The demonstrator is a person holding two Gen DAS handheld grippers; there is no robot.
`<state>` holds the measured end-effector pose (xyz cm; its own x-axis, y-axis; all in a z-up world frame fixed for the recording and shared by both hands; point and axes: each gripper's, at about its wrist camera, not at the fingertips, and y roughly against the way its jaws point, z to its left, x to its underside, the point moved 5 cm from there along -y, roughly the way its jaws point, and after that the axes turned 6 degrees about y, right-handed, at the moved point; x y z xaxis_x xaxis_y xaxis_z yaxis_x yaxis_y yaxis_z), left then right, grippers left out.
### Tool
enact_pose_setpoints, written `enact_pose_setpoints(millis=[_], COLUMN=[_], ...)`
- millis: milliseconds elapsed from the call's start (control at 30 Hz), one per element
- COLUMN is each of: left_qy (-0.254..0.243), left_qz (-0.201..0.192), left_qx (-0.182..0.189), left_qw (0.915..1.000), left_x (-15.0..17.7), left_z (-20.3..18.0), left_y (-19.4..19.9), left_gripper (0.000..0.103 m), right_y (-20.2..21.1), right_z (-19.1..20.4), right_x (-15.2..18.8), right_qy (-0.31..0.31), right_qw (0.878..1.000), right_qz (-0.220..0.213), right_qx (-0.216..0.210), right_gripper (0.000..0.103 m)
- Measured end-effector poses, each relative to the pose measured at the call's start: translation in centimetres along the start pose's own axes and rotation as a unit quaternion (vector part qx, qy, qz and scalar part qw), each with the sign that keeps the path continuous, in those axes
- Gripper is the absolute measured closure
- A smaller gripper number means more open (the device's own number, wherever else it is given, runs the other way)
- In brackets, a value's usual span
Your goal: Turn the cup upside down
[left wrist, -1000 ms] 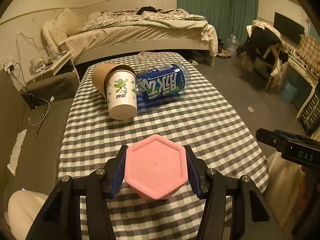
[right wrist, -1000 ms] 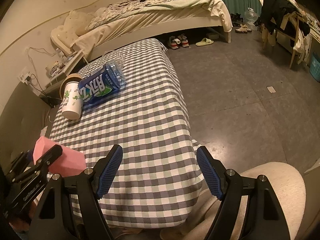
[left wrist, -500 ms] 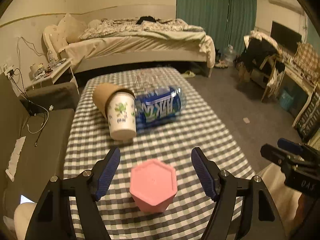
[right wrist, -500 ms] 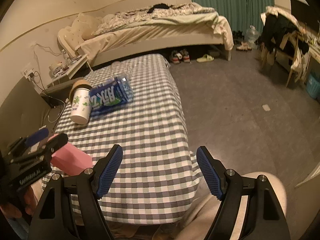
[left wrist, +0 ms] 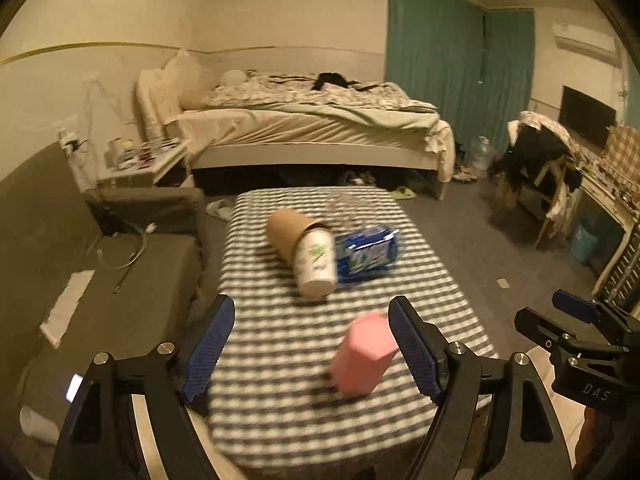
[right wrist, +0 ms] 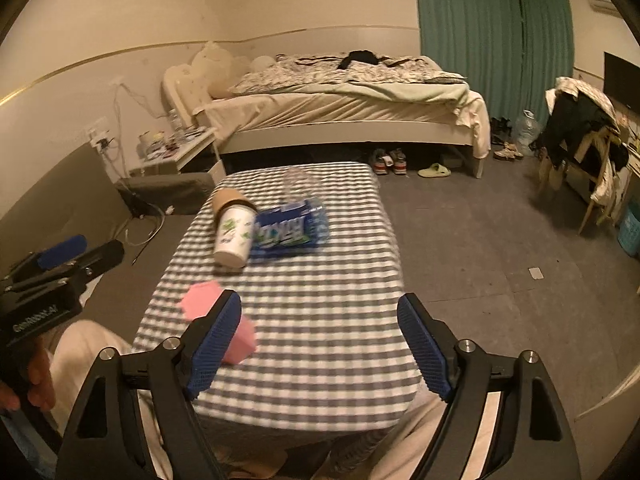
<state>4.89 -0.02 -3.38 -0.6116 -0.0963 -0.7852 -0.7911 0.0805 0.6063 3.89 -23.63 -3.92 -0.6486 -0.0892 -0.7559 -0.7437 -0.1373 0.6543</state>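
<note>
The pink hexagonal cup (left wrist: 365,356) stands upside down on the checkered table (left wrist: 280,412) near its front edge, base up. It also shows in the right wrist view (right wrist: 200,300), partly behind a finger. My left gripper (left wrist: 310,354) is open and empty, pulled back above the table, with the cup near its right finger. My right gripper (right wrist: 320,346) is open and empty over the table's front edge.
A white paper cup (left wrist: 316,266) in a brown sleeve lies on its side mid-table beside a blue-labelled plastic bottle (left wrist: 368,254). A grey sofa (left wrist: 60,280) is on the left. A bed (left wrist: 312,132) stands behind, a chair with clothes (left wrist: 536,160) on the right.
My left gripper let go of the pink cup, opened wide and drew back and up. The cup stays on the table. My right gripper also rose and drew back.
</note>
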Motion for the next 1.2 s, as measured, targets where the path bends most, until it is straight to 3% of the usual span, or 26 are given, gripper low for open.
enact_pose_setpoints(millis=[267, 333, 400, 700, 1200], left_qy=[0.032, 0.034, 0.037, 0.051, 0.034], left_qz=[0.017, 0.022, 0.017, 0.023, 0.027], left_qx=[-0.028, -0.031, -0.035, -0.038, -0.046], left_qw=[0.999, 0.9987, 0.9986, 0.9977, 0.998], left_x=[4.4, 5.0, 5.2, 5.6, 5.9], left_z=[2.4, 2.3, 2.4, 2.3, 1.7], left_y=[0.3, 0.3, 0.7, 0.5, 0.4], left_gripper=[0.02, 0.008, 0.008, 0.002, 0.002], right_y=[-1.0, -1.4, -1.5, -1.5, -1.5], right_z=[3.2, 3.7, 3.9, 3.8, 3.8], right_x=[2.7, 3.2, 3.5, 3.8, 3.8], right_qy=[0.023, 0.028, 0.028, 0.026, 0.025], right_qw=[0.999, 0.999, 0.999, 0.999, 0.999], right_qz=[0.028, 0.033, 0.033, 0.032, 0.035], right_qx=[-0.017, -0.016, -0.014, -0.007, -0.007], right_gripper=[0.022, 0.019, 0.009, 0.002, 0.001])
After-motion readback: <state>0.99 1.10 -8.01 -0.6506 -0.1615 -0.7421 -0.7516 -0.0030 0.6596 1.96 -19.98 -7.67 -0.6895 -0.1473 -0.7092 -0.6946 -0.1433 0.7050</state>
